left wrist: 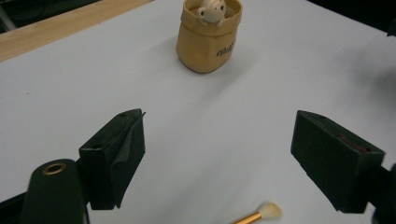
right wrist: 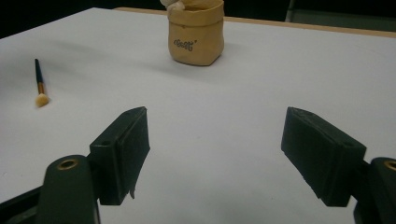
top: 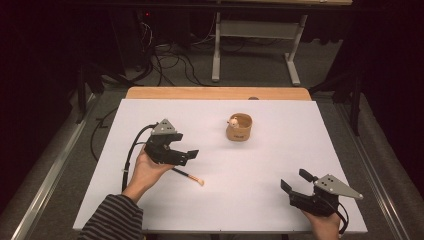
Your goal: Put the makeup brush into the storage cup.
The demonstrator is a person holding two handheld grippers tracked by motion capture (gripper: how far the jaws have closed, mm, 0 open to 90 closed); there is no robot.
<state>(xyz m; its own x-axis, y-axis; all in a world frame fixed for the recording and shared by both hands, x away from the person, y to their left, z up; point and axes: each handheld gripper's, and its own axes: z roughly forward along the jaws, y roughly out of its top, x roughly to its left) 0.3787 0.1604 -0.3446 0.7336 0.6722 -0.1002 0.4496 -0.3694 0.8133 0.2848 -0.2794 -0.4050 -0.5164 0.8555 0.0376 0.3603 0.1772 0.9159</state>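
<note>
Both grippers gaping: left gripper point(top: 186, 155) over brush point(top: 189, 176).

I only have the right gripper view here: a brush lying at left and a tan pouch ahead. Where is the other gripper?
Observer: The left gripper hangs right above the brush handle, jaws open, holding nothing.
Operator: What's poking out of the pouch? My view crops it.
Observer: A small pale figurine sits inside the pouch, against its rim.
Operator: Is my gripper over the table?
Observer: Yes, the right gripper is over the white table near its near right corner, open.
</note>
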